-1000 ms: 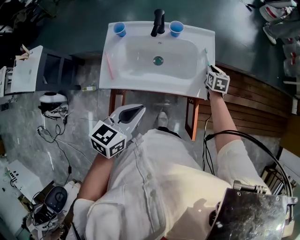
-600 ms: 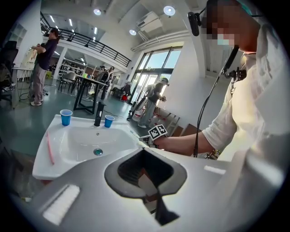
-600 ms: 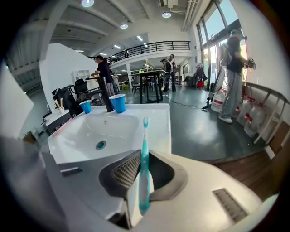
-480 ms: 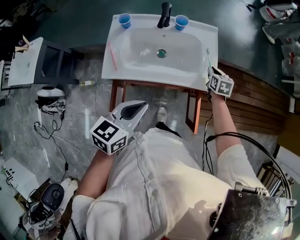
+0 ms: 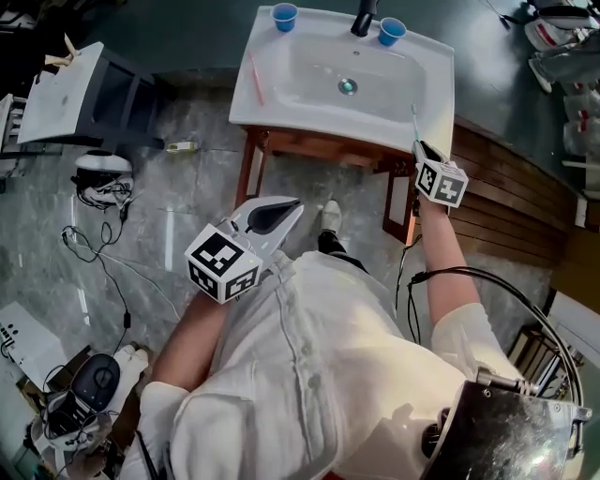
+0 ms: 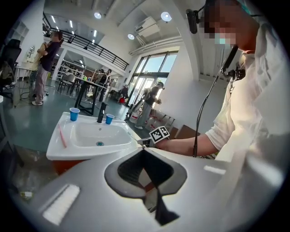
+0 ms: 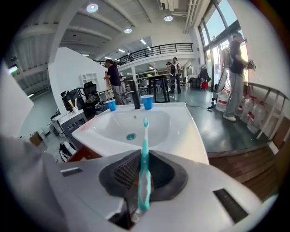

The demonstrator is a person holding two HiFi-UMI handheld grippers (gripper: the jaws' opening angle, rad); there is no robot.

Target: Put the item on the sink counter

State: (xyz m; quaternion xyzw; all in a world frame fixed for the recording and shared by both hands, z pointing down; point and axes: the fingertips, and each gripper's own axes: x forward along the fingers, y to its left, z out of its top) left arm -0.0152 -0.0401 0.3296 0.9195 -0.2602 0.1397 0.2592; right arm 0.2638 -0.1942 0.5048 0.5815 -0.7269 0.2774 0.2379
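A teal toothbrush (image 7: 144,167) stands upright between the pads of my right gripper (image 7: 140,158), which is shut on its handle; the bristle end points toward the white sink (image 7: 181,136). In the head view my right gripper (image 5: 424,150) sits at the sink's front right corner, and the toothbrush (image 5: 415,120) reaches over the right side of the sink counter (image 5: 437,103). My left gripper (image 5: 289,208) hangs close to the person's body, well short of the sink, jaws shut on nothing. From the left gripper view, that gripper (image 6: 145,167) faces the sink (image 6: 63,152).
On the sink counter lie a pink toothbrush (image 5: 255,80) at the left, two blue cups (image 5: 284,16) (image 5: 392,31) and a black faucet (image 5: 364,17) at the back. A wooden frame (image 5: 253,173) carries the sink. Cables (image 5: 103,234) and gear litter the floor at left.
In the head view the sink has slid up and to the right. My right gripper has kept the toothbrush and stays by the sink's front right corner. The left gripper has barely moved.
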